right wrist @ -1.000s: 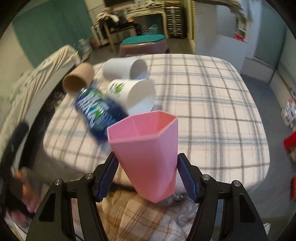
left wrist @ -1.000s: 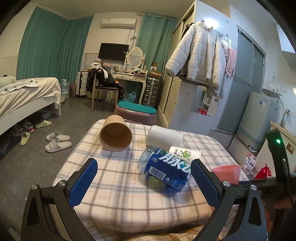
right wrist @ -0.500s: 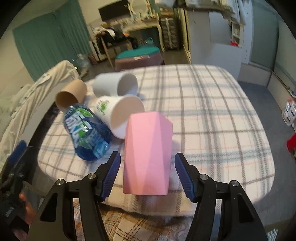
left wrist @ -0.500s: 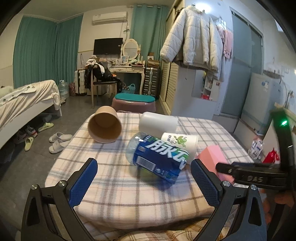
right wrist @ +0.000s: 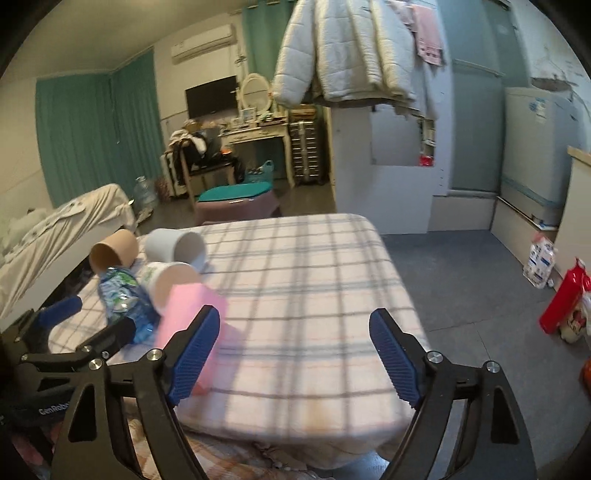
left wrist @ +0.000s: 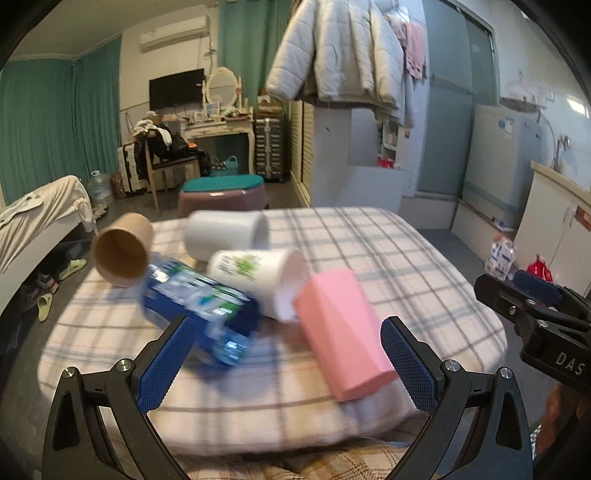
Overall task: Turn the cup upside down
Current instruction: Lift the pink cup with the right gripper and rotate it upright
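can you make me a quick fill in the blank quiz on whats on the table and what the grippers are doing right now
1. The pink cup stands with its closed base facing ____.
2. The right gripper has its jaws ____ and holds nothing.
3. The blue-labelled water bottle is lying on its ____.
4. The brown paper cup lies at the ____ end of the group of cups, seen from the left gripper.

Missing words: up; open; side; left

Bedroom backdrop, dim daylight, teal all round.
I'm seeing teal curtains (left wrist: pixel 55 125) on the far wall, an air conditioner (left wrist: pixel 173 34) above a dark TV (left wrist: pixel 176 88), a white vanity (right wrist: pixel 255 136) with oval mirror, a bed (right wrist: pixel 62 225) at left, grey floor (right wrist: pixel 454 266), a white puffer jacket (left wrist: pixel 332 55) hanging on the wardrobe.
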The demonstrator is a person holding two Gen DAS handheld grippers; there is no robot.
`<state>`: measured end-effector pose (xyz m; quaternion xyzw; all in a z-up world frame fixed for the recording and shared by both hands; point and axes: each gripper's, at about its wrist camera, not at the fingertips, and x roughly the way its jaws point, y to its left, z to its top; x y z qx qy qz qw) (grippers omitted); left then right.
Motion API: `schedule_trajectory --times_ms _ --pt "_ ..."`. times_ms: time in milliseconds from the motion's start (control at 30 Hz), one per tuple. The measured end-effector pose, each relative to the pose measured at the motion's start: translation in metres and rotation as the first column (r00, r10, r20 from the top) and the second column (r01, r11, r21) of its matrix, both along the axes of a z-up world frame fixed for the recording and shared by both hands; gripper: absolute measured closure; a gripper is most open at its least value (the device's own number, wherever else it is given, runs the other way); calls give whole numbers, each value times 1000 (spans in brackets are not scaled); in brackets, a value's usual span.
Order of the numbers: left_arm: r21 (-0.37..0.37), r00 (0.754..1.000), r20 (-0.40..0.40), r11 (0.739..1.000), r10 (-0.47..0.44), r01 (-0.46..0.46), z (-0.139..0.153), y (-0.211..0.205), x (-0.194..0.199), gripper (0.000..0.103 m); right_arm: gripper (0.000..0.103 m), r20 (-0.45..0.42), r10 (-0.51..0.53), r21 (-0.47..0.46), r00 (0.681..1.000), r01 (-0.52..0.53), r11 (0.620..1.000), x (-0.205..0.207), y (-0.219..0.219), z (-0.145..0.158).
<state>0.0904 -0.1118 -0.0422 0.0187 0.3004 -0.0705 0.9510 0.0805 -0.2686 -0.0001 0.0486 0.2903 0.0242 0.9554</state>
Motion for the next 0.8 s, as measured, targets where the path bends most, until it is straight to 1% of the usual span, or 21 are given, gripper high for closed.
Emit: schedule_trajectory --times_ms 133,233,333,367,400,433,500,567,800 --pt "-7 999 -43 1000 1 -1 -16 -21 5 0 19 -25 -29 29 999 30 999 -2 -24 -13" --pt "-18 997 -83 1000 0 -1 -26 -29 11 1 19 -43 -34 32 998 35 999 -3 -36 -22" --pt "-15 995 -103 1000 -11 9 -33 -37 10 1 19 -53 -44 39 998 46 998 -5 -46 -30" --pt "-10 994 -105 1000 -18 17 -34 -38 10 6 19 -60 -45 49 997 48 998 -5 -48 -33" --pt "-5 994 -106 1000 -23 23 -35 -41 9 15 19 -64 -48 53 997 52 997 -5 -51 -35" --pt "-2 993 -112 1000 -24 24 -36 -41 9 19 19 -68 -52 58 996 56 997 -6 -53 -37" --pt "-5 990 -135 1000 -31 31 -39 -41 10 33 19 -80 -48 66 996 53 996 -6 -55 -42" --pt "-10 988 -150 999 -40 39 -43 -42 10 44 19 -86 -36 74 996 42 996 -5 -55 -45" --pt "31 990 -126 997 -67 71 -34 -46 2 47 19 -83 -16 69 996 22 997 -7 -45 -46"
